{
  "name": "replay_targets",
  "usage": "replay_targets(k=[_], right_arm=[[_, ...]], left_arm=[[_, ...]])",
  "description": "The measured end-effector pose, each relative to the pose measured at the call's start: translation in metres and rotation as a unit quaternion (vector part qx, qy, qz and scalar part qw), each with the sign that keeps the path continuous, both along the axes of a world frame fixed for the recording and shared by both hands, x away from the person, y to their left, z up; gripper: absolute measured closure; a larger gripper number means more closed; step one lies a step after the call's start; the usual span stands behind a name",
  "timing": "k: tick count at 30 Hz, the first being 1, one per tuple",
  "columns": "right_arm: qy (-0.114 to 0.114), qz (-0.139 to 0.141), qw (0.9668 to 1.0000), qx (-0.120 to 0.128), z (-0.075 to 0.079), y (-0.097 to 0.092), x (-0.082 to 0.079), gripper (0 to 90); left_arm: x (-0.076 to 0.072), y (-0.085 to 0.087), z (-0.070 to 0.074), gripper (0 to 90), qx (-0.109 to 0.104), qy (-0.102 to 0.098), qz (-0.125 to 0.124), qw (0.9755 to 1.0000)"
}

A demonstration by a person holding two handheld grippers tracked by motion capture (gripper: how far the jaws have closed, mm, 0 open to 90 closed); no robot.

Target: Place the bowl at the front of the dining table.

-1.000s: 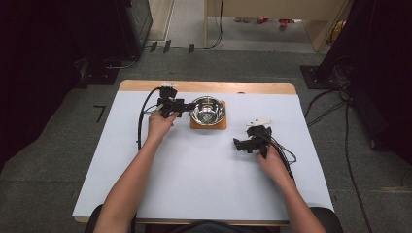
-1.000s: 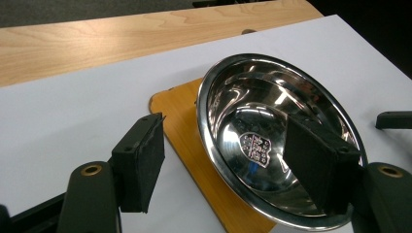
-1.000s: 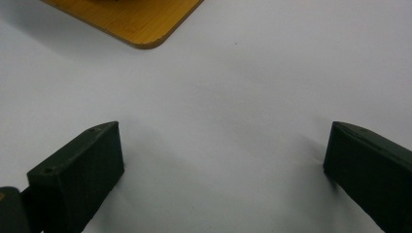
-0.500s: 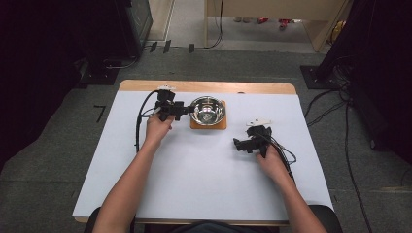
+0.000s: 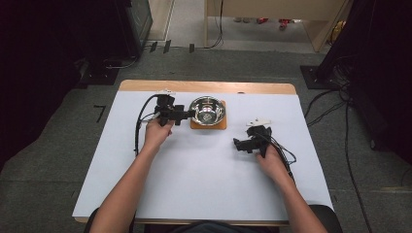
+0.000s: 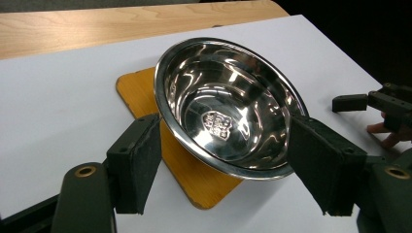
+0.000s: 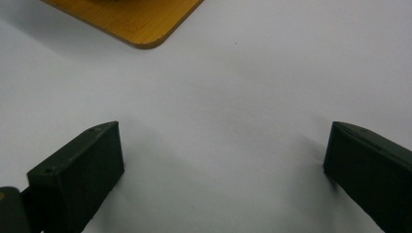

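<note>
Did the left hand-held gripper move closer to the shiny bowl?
Yes. The left hand-held gripper has slid right along the table toward the steel bowl on its wooden board. Its jaws have just been opening and now flank the bowl's near rim.

White table (image 5: 204, 184) lies open; only the bowl (image 5: 207, 109) (on its board (image 5: 221, 124)) obstructs.

— What does the bowl (image 6: 228, 109) look like?
— Round, shiny steel, upright, with a stamped mark on its bottom.
— Where does it sit?
— On a square wooden board (image 6: 194, 174) with rounded corners, near the far edge of the white bench (image 5: 204, 170), at about the middle of its width.
</note>
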State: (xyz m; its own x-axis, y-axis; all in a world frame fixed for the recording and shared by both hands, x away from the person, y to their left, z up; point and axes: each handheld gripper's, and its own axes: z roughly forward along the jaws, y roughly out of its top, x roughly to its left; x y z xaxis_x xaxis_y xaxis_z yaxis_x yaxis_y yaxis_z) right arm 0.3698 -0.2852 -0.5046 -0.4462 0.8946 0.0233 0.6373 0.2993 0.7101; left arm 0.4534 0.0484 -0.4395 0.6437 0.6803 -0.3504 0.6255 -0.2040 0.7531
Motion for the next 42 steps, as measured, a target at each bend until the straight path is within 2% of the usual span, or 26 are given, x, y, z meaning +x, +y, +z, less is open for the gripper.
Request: replay_targets(k=[8,13,23,28,32,35,42], right_arm=[[0.0,0.0,1.0,0.0,0.0,0.0,0.0,0.4],[0.0,0.0,1.0,0.0,0.0,0.0,0.0,0.4],[-0.001,0.001,1.0,0.0,0.0,0.0,0.0,0.3],[-0.001,0.001,1.0,0.0,0.0,0.0,0.0,0.4],[-0.001,0.001,1.0,0.0,0.0,0.0,0.0,0.4],[-0.001,0.001,1.0,0.0,0.0,0.0,0.0,0.4],[0.0,0.001,1.0,0.0,0.0,0.0,0.0,0.4]], left_arm=[[-0.009,-0.004,0.0,28.7,0.009,-0.007,-0.008,0.9999],[-0.016,-0.003,0.001,27.5,-0.004,-0.007,-0.018,0.9998],[-0.031,0.0,0.001,25.3,0.002,-0.024,-0.022,0.9995],[-0.035,-0.001,0.0,24.0,0.009,-0.025,-0.03,0.9992],[-0.036,0.0,-0.001,24.1,0.003,-0.027,-0.041,0.9988],[-0.04,-0.001,-0.004,24.1,0.009,-0.032,-0.043,0.9985],[-0.045,-0.005,-0.014,24.0,0.016,-0.024,-0.051,0.9983]])
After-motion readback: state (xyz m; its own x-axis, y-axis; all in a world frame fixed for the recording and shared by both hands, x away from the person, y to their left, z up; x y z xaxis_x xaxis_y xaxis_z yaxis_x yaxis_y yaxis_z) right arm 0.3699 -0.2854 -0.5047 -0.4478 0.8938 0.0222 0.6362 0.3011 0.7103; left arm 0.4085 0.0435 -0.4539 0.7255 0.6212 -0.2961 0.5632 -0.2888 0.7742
